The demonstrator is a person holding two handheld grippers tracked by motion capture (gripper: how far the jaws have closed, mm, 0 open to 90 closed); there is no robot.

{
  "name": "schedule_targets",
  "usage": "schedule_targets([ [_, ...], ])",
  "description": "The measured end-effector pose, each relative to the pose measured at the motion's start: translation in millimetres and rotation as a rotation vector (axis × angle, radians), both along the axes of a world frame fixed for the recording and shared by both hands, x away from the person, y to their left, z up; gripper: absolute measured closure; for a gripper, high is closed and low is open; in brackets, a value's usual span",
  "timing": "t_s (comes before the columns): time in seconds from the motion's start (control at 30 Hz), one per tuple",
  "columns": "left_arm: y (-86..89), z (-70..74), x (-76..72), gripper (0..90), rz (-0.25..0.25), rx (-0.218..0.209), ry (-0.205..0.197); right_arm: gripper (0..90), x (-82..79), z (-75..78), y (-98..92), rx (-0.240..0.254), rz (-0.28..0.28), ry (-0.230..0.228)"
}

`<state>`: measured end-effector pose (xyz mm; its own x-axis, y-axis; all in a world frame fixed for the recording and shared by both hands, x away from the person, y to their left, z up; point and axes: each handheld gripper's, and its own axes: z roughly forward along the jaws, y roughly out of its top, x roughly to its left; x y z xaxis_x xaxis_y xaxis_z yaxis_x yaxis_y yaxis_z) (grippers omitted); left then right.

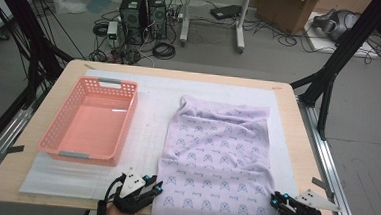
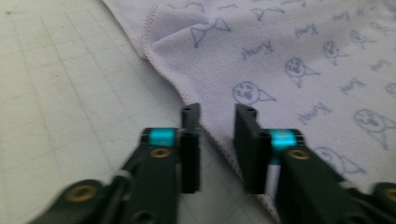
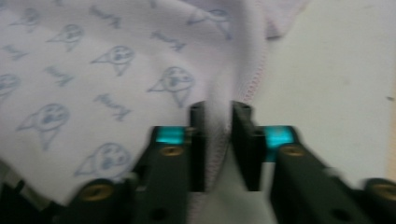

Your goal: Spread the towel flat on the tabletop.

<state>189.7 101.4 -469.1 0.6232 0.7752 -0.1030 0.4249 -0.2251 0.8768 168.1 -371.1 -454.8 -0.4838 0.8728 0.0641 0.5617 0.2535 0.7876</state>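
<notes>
One lilac towel (image 1: 220, 154), script print illegible.

Robotics or recording lab, not a home. Bare grey floor (image 1: 261, 62) beyond the fingers, littered with loose black cables (image 1: 164, 50). Two black computer towers (image 1: 144, 15) stand on the floor far past the fingertips, wired up. Cardboard box (image 1: 289, 11) and a headset-like device (image 1: 329, 23) sit further back to the right. Black metal frame struts (image 1: 339, 56) flank the wooden table (image 1: 297, 139), aluminium rails (image 1: 336, 181) run along its sides. White gridded mat (image 1: 146, 135) covers the tabletop ahead of the fingers. White stand legs (image 1: 241, 25) on the floor behind.
</notes>
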Motion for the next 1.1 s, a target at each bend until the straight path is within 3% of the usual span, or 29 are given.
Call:
schedule_targets([
  [0.07,-1.3,0.4,-1.0,87.4,-0.017,0.006,0.0,86.3,-0.2,0.2,0.8,-0.012,-0.002,-0.004],
  [0.23,8.9,3.4,-3.4,88.2,-0.029,-0.028,0.061,86.8,-1.6,1.1,-0.8,0.01,-0.003,0.012],
  [0.37,19.5,6.9,-13.1,88.3,-0.041,-0.033,0.077,87.0,-10.7,2.1,-3.5,0.019,0.023,0.028],
  [0.6,33.6,15.4,-43.7,88.3,-0.065,-0.05,0.069,87.3,-34.1,6.2,1.7,-0.011,0.098,0.039],
  [0.8,30.5,9.5,-67.4,87.7,-0.09,-0.017,0.107,87.1,-56.5,4.8,-1.2,-0.025,0.133,0.065],
  [0.87,26.0,8.1,-68.2,82.9,-0.088,-0.003,0.108,83.6,-62.1,1.6,-2.6,-0.032,0.139,0.081],
  [0.93,23.4,9.5,-60.2,64.4,-0.057,-0.029,0.087,69.7,-63.3,1.7,-5.4,-0.014,0.119,0.064],
  [1.03,21.7,12.0,-45.2,53.4,-0.042,-0.06,0.064,67.7,-56.6,9.1,-9.2,0.061,0.063,0.022],
  [1.1,19.5,12.8,-30.9,52.4,-0.034,-0.067,0.057,67.6,-47.7,11.1,-8.3,0.077,0.015,0.011],
])
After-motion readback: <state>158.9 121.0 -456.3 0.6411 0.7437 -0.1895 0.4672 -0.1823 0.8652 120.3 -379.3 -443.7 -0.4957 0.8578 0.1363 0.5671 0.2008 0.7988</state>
